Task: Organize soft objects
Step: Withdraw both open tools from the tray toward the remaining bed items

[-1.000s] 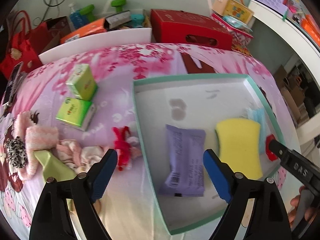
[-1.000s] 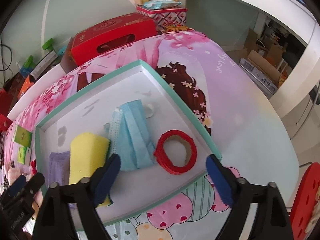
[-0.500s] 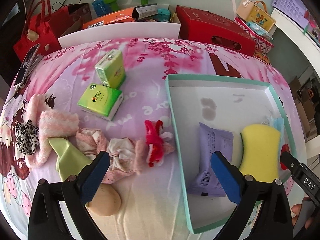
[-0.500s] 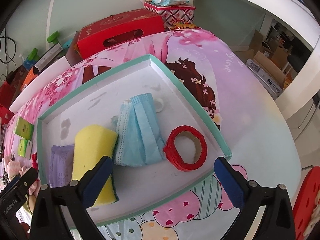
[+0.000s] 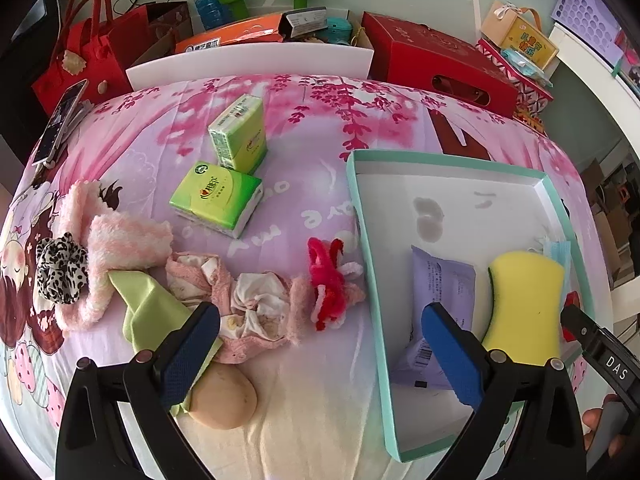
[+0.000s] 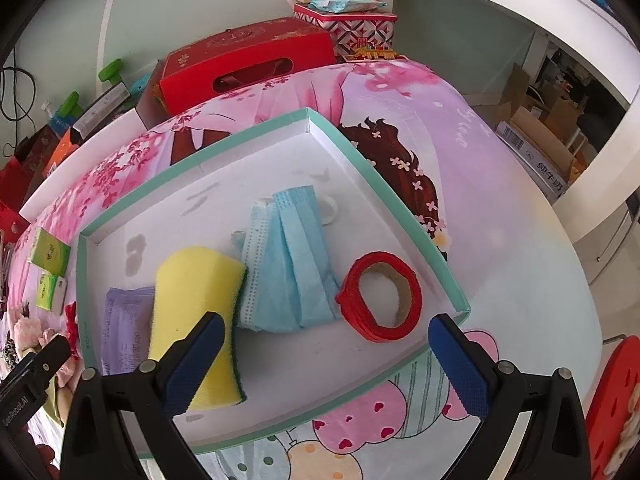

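My left claw [image 5: 320, 344] hangs spread over socks [image 5: 248, 308] on the bench [image 5: 320, 184]; the tray [image 6: 384, 184] holds a pouch [image 6: 126, 320], sponge [image 6: 192, 292], mask [image 6: 292, 264], ring [image 6: 380, 296]; my right claw [image 6: 324, 364] gapes empty

A lived-in home room: cartoon bedsheet [image 5: 304, 128], gift boxes [image 5: 440, 68], dumbbells [image 5: 236, 0], shopping bag [image 5: 84, 64].

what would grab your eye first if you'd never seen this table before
Probably the shallow teal-rimmed tray, holding a yellow sponge, a blue face mask, a red tape roll and a purple packet side by side. Next, the jumble of pink fluffy cloths on the flowered tablecloth left of the tray, with two green tissue packs behind it.
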